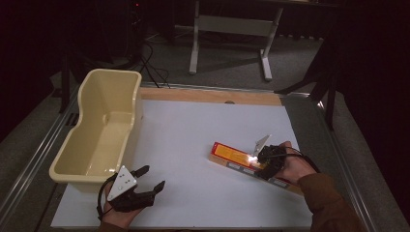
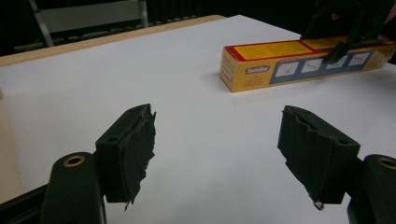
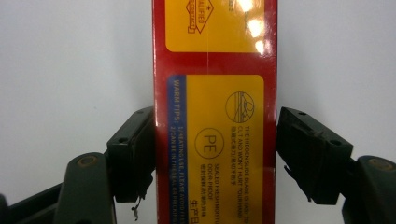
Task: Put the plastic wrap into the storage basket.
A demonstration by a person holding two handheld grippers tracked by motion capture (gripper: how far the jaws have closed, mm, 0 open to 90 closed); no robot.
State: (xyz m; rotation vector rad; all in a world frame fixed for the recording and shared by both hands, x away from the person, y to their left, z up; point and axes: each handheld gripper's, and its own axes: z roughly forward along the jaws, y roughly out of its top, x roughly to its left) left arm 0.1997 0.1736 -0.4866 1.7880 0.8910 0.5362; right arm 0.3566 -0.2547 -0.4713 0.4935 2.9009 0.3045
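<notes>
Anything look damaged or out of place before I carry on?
The left gripper has frayed padding: torn black strips hang off one pad. Otherwise nothing stands out: the long box lies flat on the white table, and the cream tub stands upright.

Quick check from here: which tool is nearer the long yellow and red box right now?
Right. The right tool straddles the box, one jaw on each long side, not clearly clamped. The left tool hangs open near the table's front edge beside the cream bin, well apart from the box.
</notes>
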